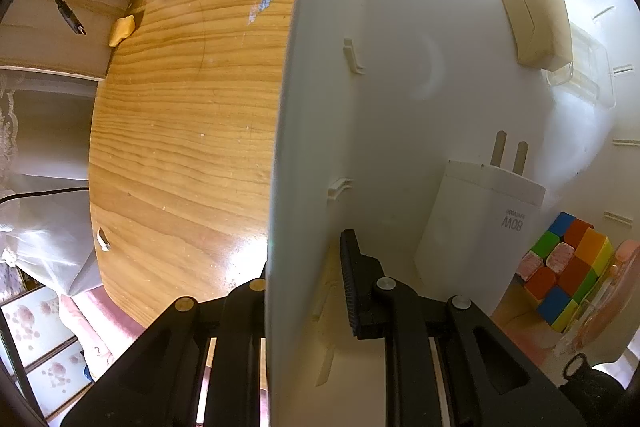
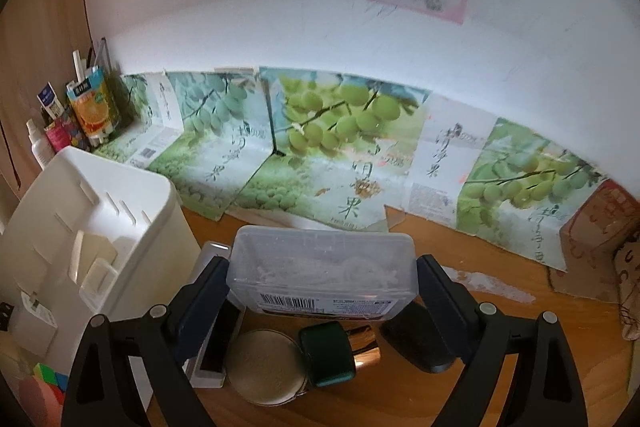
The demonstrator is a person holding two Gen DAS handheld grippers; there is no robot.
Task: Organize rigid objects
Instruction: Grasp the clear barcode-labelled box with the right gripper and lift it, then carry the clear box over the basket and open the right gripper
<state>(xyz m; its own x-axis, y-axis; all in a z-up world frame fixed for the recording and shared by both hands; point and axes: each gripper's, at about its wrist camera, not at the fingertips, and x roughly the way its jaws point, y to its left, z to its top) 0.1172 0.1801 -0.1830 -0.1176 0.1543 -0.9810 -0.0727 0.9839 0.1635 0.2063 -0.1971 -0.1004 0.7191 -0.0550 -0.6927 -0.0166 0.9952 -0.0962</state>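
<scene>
Left wrist view: the left gripper (image 1: 306, 291) is clamped on the white bin's (image 1: 400, 87) wall, with a charger (image 1: 476, 219) and puzzle cube (image 1: 564, 267) inside. Right wrist view: the right gripper (image 2: 322, 279) pinches a clear plastic box (image 2: 322, 267) above the wooden table (image 2: 500, 359), right beside the bin.

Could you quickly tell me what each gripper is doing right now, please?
Left gripper: shut on the white bin's wall.
Right gripper: shut on the clear plastic box, held above the table.
</scene>
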